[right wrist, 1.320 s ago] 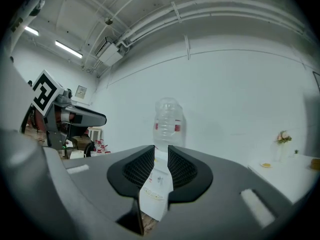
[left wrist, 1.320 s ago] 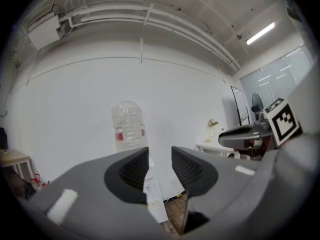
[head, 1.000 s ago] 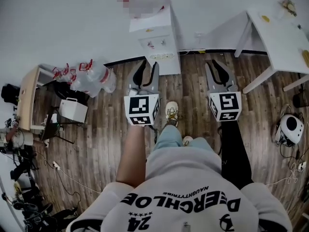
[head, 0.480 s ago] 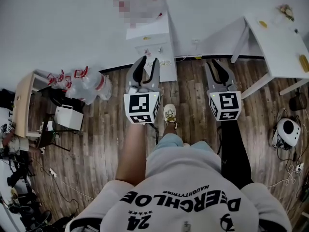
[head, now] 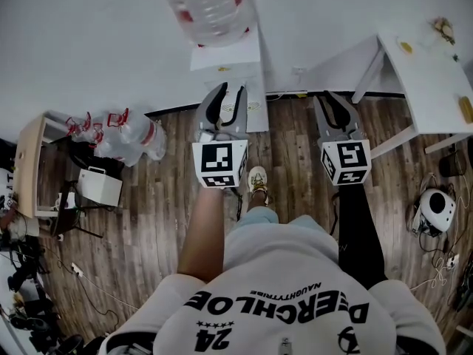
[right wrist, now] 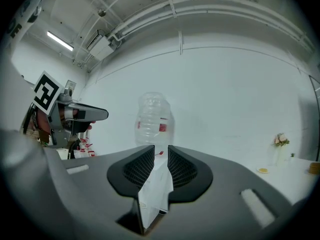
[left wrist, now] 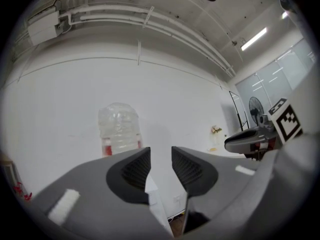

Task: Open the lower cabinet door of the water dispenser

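Phase: approach | left claw (head: 229,92): narrow gap, empty | right claw (head: 327,99): narrow gap, empty | water dispenser (head: 225,52) lower cabinet door (head: 256,120): apparently shut, untouched | remaining: reach, grip, pull.

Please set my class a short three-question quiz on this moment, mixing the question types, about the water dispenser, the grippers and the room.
1. True or false: the left gripper is clamped on the water dispenser.
2. What stands on top of the dispenser? A: a large clear bottle. B: a kettle. C: a cardboard box.
3. Fill in: the white table stands to the person's ____.

Key
1. False. Its jaws are apart with nothing gripped, and it has not reached the dispenser.
2. A.
3. Right.
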Demonstrator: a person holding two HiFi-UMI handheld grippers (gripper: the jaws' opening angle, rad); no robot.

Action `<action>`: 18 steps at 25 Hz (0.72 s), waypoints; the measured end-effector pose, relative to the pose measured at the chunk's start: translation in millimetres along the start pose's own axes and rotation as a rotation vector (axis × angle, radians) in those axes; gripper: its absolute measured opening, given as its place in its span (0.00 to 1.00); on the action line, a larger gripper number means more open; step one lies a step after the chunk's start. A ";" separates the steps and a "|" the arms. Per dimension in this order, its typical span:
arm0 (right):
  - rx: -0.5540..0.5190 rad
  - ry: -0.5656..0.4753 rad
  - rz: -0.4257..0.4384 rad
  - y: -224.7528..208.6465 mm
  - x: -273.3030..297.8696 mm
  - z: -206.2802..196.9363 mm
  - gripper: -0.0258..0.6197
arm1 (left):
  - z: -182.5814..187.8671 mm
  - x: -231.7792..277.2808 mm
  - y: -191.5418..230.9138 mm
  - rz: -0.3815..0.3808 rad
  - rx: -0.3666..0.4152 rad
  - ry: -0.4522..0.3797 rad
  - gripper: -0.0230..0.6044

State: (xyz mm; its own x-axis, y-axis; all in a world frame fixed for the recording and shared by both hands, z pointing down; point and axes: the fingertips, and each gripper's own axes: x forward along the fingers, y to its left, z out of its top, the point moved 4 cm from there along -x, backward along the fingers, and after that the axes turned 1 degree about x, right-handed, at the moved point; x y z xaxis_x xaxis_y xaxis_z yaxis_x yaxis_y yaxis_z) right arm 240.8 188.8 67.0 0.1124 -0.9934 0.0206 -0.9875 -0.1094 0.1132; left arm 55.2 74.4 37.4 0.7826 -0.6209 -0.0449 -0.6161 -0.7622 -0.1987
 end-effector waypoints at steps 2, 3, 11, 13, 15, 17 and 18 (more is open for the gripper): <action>0.002 -0.001 0.006 -1.5 15.9 1.5 0.14 | 0.9 13.0 6.6 -0.014 0.009 0.000 0.28; 0.002 -0.005 0.009 -1.6 24.2 3.0 0.14 | 1.2 19.7 10.8 -0.019 0.010 -0.002 0.28; 0.006 -0.010 -0.001 -11.0 96.5 12.4 0.14 | -3.8 88.5 45.2 -0.079 0.011 -0.006 0.28; 0.009 -0.006 -0.016 -17.9 116.0 13.1 0.14 | -2.3 110.1 51.8 -0.108 0.010 -0.014 0.28; 0.012 -0.003 -0.031 -24.4 135.7 13.6 0.14 | -2.3 131.5 60.2 -0.132 0.005 -0.021 0.28; 0.011 0.001 -0.045 -30.4 152.6 14.1 0.14 | -1.0 150.5 65.8 -0.160 0.011 -0.032 0.28; 0.011 0.002 -0.052 -33.1 160.1 14.4 0.14 | 0.1 158.9 67.6 -0.176 0.014 -0.040 0.28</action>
State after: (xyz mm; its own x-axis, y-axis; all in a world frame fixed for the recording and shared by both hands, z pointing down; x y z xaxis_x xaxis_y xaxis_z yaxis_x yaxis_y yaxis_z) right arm 289.9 32.9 52.3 0.1641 -0.9863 0.0172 -0.9815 -0.1615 0.1032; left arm 137.9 -75.8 16.8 0.8813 -0.4702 -0.0467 -0.4682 -0.8556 -0.2207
